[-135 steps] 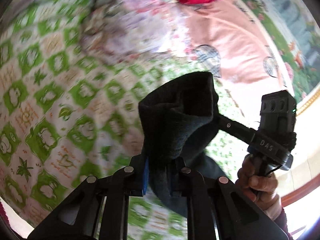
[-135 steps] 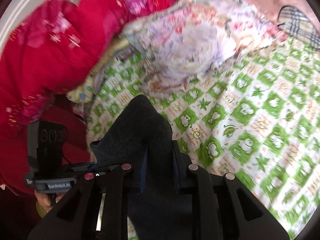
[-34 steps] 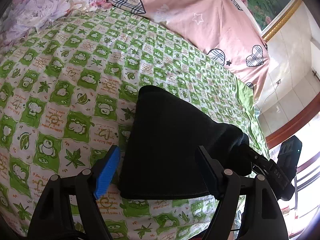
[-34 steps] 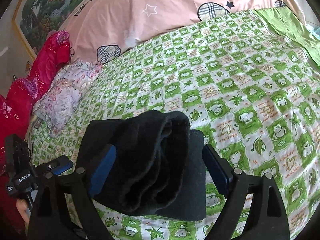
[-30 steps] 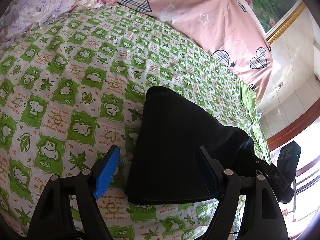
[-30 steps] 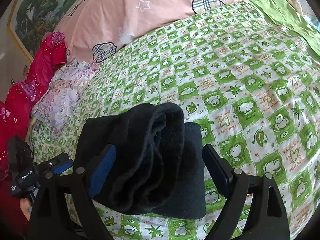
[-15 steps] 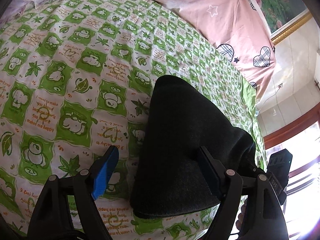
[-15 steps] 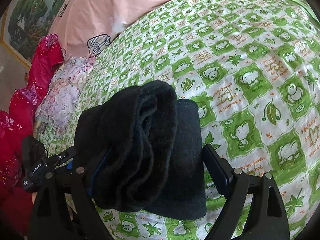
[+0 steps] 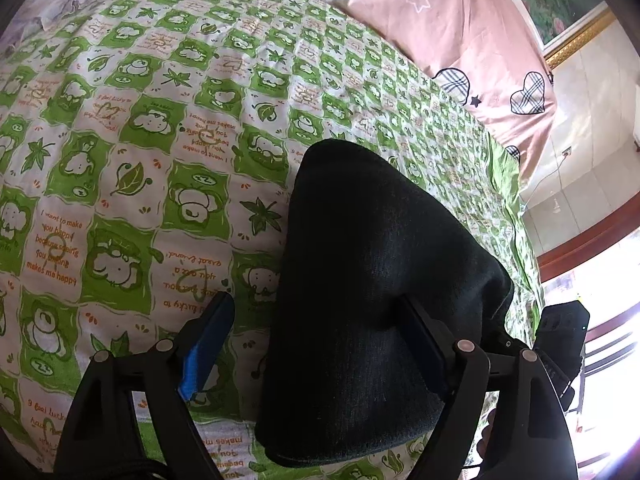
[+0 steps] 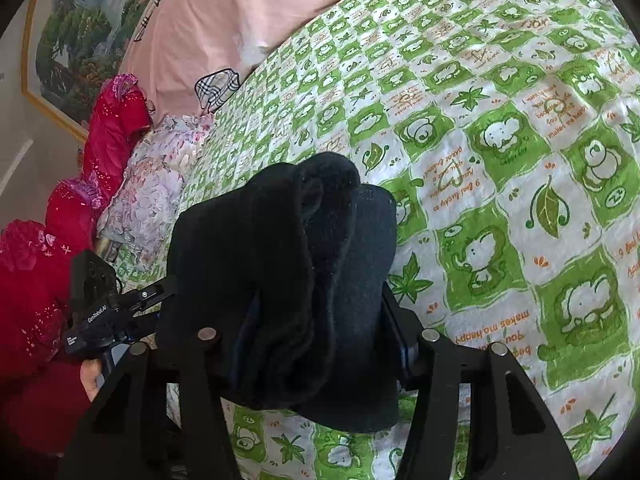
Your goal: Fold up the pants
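The dark pants (image 9: 372, 280) lie folded in a thick bundle on the green and white checked bedspread (image 9: 132, 152). My left gripper (image 9: 316, 340) is open, its fingers straddling the near edge of the bundle. In the right wrist view the pants (image 10: 288, 264) show stacked folded layers. My right gripper (image 10: 320, 332) is open around that end, its fingers partly hidden by the cloth. Each gripper shows in the other's view, the right (image 9: 560, 344) and the left (image 10: 104, 304).
A pink sheet with plaid hearts (image 9: 440, 20) lies along the far side of the bed. Floral bedding (image 10: 148, 196) and a red quilt (image 10: 80, 184) are piled at one end. A framed picture (image 10: 80, 32) hangs on the wall.
4.5 s ago both grippers were shut on the pants, held up. Now the pants lie on the bed and both grippers are open. In the last second both moved closer over the bundle.
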`<state>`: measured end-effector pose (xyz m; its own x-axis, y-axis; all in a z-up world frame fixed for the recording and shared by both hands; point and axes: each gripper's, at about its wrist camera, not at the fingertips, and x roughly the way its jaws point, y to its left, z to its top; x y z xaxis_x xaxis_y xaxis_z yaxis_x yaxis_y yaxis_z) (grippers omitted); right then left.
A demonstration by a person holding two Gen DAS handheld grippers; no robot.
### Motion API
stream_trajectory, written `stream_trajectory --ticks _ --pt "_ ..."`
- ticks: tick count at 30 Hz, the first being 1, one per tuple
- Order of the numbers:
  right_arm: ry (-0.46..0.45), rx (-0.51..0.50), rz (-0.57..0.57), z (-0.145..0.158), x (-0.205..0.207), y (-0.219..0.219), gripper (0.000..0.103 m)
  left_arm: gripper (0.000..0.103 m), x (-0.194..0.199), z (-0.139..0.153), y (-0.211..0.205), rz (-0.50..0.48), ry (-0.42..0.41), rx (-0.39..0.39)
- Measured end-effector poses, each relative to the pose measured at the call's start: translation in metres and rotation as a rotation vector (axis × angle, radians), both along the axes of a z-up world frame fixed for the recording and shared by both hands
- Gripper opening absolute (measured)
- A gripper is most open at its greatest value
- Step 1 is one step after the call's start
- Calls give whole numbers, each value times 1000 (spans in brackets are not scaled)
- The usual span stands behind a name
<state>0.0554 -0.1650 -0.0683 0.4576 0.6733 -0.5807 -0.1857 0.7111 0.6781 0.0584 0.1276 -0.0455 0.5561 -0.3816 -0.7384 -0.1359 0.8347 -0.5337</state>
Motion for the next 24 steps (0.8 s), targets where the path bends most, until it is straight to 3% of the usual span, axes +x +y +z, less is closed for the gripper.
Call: stream_trajectory --ticks 5,10,17,24 --pt "-2 30 4 -4 -1 -4 54 83 9 -2 -10 -20 7 18" --pt "-19 15 11 -2 -2 -2 54 62 11 -7 -13 -52 4 -15" --pt "-20 17 14 -3 -1 -2 54 50 4 -4 -15 -40 -16 -3" --pt "-30 -16 10 2 -3 3 54 43 -5 7 -23 -32 -43 60"
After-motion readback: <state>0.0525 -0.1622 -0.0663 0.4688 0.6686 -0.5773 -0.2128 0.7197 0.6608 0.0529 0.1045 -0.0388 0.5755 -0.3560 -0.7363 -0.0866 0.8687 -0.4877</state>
